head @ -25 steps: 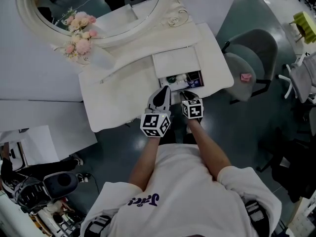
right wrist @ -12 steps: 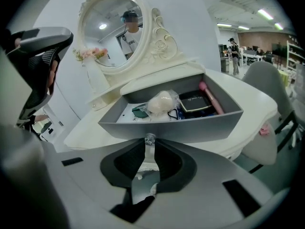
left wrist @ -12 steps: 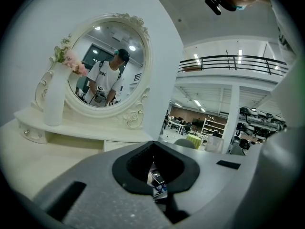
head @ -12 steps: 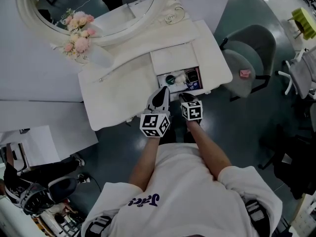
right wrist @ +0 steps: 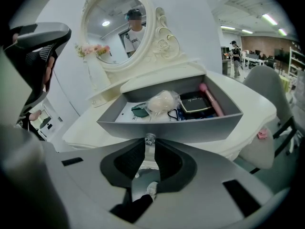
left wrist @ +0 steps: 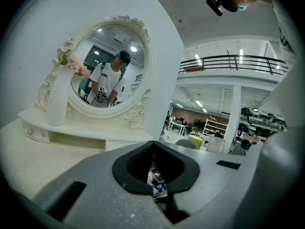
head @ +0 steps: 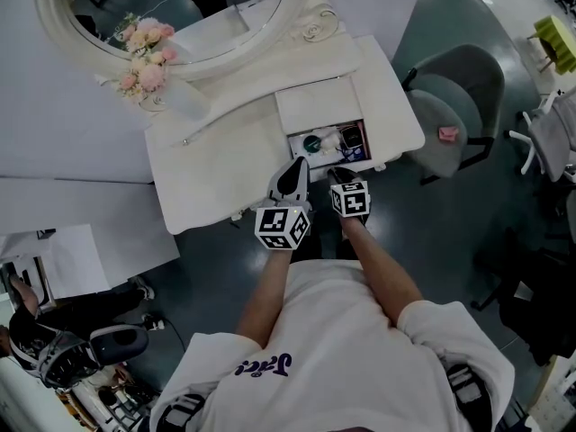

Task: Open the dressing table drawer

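Pulling the drawer out by its knob
The left hand-held gripper (head: 294, 174), jaws pressed together on nothing, hangs at the front edge of the counter (head: 216, 174); at its 3 o'clock the right hand-held gripper (right wrist: 148, 144) pinches the small clear knob (right wrist: 150, 138) on the part-open drawer (right wrist: 200, 127). Best to draw straight toward 6 o'clock, level and slow, with a firm pinch, since the slick knob could slip
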`<action>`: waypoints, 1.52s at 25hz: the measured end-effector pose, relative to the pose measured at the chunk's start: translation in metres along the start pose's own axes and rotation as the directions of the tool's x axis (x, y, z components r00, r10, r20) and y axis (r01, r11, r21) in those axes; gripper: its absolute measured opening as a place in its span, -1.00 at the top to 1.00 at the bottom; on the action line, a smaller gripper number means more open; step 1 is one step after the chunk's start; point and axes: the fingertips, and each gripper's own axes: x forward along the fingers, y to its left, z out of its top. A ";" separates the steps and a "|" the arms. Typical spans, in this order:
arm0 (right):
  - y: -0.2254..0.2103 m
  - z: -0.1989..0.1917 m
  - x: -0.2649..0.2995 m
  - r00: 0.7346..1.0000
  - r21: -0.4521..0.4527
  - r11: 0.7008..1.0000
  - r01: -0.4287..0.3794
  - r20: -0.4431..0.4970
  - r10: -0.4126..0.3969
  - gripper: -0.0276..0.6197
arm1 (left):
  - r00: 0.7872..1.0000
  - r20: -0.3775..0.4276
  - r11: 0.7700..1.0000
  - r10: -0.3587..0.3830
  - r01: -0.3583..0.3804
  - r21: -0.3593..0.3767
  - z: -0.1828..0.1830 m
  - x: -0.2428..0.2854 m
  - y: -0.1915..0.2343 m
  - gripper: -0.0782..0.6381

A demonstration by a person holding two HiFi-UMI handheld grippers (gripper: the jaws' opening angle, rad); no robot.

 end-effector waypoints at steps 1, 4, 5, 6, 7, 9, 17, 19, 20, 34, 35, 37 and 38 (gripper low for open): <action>0.000 0.000 0.000 1.000 0.003 1.000 0.001 -0.001 -0.001 0.70 | 1.000 0.001 1.000 0.002 -0.002 0.000 0.000 0.000 0.000 0.75; -0.002 -0.001 -0.005 1.000 0.025 1.000 0.003 -0.010 -0.003 0.68 | 1.000 0.001 1.000 0.005 -0.005 0.001 0.001 0.000 0.000 0.75; -0.003 -0.003 -0.009 1.000 0.037 0.999 0.003 -0.012 -0.003 0.68 | 1.000 0.001 1.000 0.005 -0.005 0.002 0.001 0.000 0.000 0.75; -0.002 -0.005 -0.013 1.000 0.049 0.999 0.001 -0.012 0.000 0.68 | 1.000 0.000 1.000 0.006 -0.006 0.003 0.001 0.000 -0.001 0.75; -0.001 -0.006 -0.017 1.000 0.056 0.998 -0.004 -0.011 0.004 0.68 | 1.000 0.000 1.000 0.007 -0.007 0.004 0.001 0.000 0.000 0.75; 0.002 -0.003 -0.026 1.000 0.051 0.999 -0.017 0.002 0.017 0.68 | 1.000 0.002 1.000 0.010 -0.010 0.005 0.002 0.001 0.000 0.75; 0.018 0.103 -0.084 0.968 -0.116 0.993 0.027 0.250 0.003 0.73 | 0.998 0.058 0.997 0.012 -0.016 0.079 0.040 0.014 -0.003 0.75; 0.020 0.141 -0.105 0.939 -0.135 0.990 0.040 0.345 0.009 0.75 | 0.996 0.085 0.994 0.012 -0.021 0.111 0.057 0.017 -0.005 0.75; 0.021 0.158 -0.116 0.921 -0.139 0.989 0.047 0.388 0.011 0.75 | 0.995 0.099 0.992 0.011 -0.023 0.124 0.065 0.017 -0.006 0.75; 0.034 0.286 -0.216 0.779 -0.192 0.972 0.132 0.626 0.018 0.89 | 0.984 0.177 0.983 -0.031 -0.002 0.185 0.142 0.032 -0.031 0.75; 0.034 0.291 -0.219 0.771 -0.197 0.969 0.147 0.637 0.012 0.89 | 0.983 0.182 0.982 -0.036 0.001 0.189 0.147 0.034 -0.032 0.75; 0.035 0.299 -0.225 0.755 -0.203 0.965 0.167 0.655 0.007 0.89 | 0.980 0.193 0.981 -0.047 0.008 0.196 0.155 0.036 -0.034 0.75; 0.036 0.301 -0.227 0.751 -0.205 0.964 0.171 0.661 0.007 0.89 | 0.979 0.197 0.980 -0.052 0.012 0.199 0.157 0.037 -0.035 0.75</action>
